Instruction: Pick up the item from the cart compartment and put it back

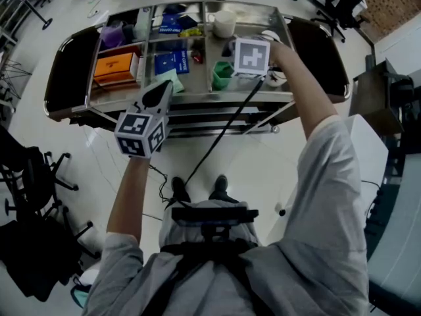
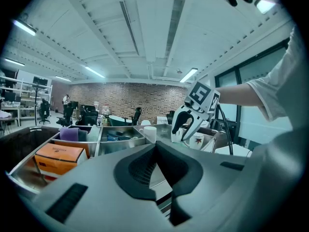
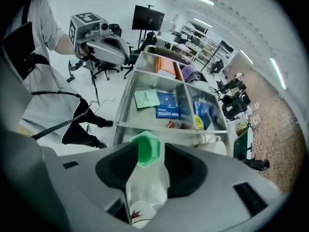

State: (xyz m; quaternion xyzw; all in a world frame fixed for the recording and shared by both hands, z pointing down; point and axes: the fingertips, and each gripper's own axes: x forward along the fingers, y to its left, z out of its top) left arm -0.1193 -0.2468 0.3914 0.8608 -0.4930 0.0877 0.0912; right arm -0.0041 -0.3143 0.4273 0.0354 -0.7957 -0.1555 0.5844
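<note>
My right gripper [image 3: 148, 154] clamps the green hexagonal cup [image 3: 146, 147] above its cart compartment [image 3: 159, 128]. I judge the pick done; next comes lowering and release. My left gripper [image 2: 155, 148] hangs closed, empty.

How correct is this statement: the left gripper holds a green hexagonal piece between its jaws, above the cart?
Only the side is wrong. It is the right gripper that holds the green hexagonal piece between its jaws, above the cart. The right gripper view shows this.
</note>
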